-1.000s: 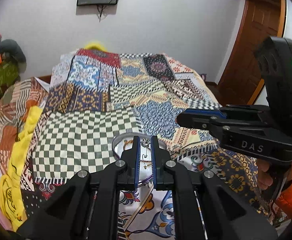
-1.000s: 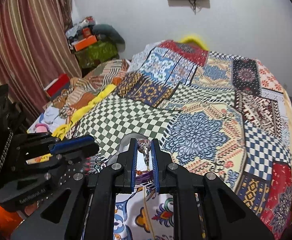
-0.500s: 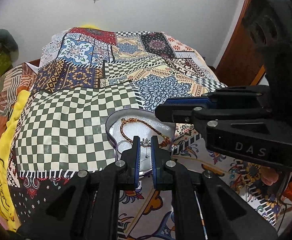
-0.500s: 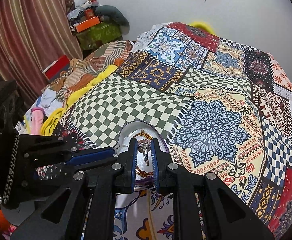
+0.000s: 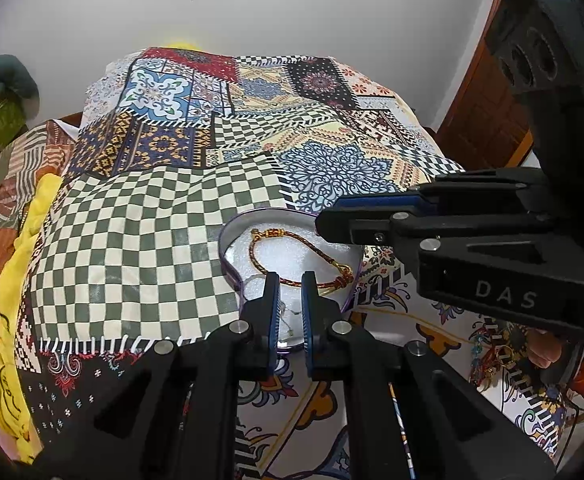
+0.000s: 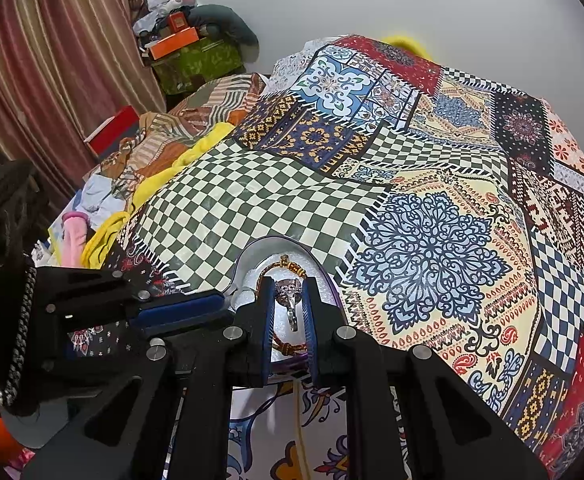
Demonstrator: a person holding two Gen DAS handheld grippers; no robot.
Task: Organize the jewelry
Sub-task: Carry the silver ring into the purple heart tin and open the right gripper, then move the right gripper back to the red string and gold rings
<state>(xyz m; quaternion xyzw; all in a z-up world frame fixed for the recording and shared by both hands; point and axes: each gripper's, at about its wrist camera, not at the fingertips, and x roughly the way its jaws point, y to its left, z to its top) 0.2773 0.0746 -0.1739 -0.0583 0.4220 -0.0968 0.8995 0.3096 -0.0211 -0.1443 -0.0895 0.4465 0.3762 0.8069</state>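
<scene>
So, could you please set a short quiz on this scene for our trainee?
1. True or false: the box is empty.
2. What does the right gripper hold? A) a silver ornament B) a watch C) a comb
3. Fill in: the bracelet lies ___ the box.
Key: 1 false; 2 A; 3 inside.
</scene>
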